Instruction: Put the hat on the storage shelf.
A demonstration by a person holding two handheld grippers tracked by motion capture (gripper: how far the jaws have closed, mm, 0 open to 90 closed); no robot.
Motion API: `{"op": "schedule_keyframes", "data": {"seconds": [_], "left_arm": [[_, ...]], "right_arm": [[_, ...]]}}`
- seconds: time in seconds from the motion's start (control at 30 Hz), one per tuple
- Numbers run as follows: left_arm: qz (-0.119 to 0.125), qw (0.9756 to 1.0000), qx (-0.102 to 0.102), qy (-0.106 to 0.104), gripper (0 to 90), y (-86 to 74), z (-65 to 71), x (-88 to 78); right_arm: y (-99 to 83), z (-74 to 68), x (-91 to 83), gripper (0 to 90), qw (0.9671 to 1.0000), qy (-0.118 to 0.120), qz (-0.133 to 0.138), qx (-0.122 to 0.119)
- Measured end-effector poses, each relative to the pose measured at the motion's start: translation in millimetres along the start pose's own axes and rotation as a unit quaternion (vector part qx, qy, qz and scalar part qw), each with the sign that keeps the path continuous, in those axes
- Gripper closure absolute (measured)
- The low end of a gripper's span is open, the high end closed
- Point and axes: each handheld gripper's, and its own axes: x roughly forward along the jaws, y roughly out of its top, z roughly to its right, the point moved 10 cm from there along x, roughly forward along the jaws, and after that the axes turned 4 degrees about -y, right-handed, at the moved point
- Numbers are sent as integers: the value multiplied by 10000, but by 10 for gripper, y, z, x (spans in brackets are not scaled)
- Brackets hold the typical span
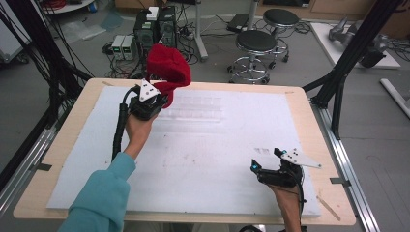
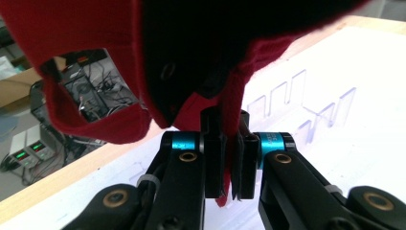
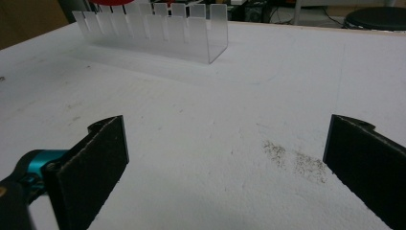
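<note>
The left gripper (image 1: 153, 99) pinches the edge of a red cap (image 1: 168, 70) between tightly pressed jaws, holding it up above the far left of the tabletop (image 1: 212, 145), just beside a clear slotted rack (image 3: 158, 31); the cap probably is meant to stand in one of its slots. The right gripper (image 3: 225, 158), jaws spread wide and empty, hovers low over the bare near right corner, out of the way.
</note>
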Motion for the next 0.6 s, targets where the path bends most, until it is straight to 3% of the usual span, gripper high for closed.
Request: {"op": "schedule_keyframes", "data": {"seconds": [0.17, 0.37, 0.6], "left_arm": [[-26, 9999, -94, 69, 854, -20, 18, 44], [-115, 9998, -32, 156, 854, -61, 44, 86], [-89, 9996, -156, 206, 854, -85, 44, 106]], "right_arm": [[-34, 13, 5, 5, 10000, -33, 40, 30], [-83, 39, 19, 5, 10000, -78, -3, 49], [-84, 35, 30, 5, 9999, -108, -10, 60]]}}
